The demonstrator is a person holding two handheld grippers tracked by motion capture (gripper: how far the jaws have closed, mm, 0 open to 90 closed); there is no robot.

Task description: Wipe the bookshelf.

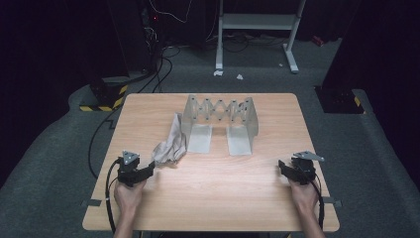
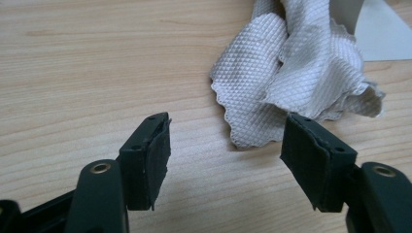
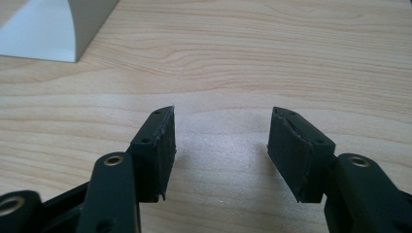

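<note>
Worktop [image 1: 213,198]: pale wood; its near edge is cut off at the bottom of the high view, along with both forearms. Surroundings beyond the far edge are dark and hard to make out.

Folding rack [image 1: 221,123]: grey, accordion-linked, standing upright at the far middle, with two flat feet running toward the near side. In the left gripper view just a corner of one foot shows, partly behind the cloth.

Cloth [image 1: 171,144]: grey, textured, crumpled in a heap against the rack's left side, trailing nearward. Its upper part is cut off in the left gripper view.

Left gripper [image 1: 150,169]: near left, fingers released and spread. The cloth's near edge lies just ahead of them, toward the right finger [image 2: 311,160] and reaching its tip; contact cannot be told.

Right gripper [image 1: 283,167]: near right, fingers spread, bare wood between them, well apart from the cloth.
</note>
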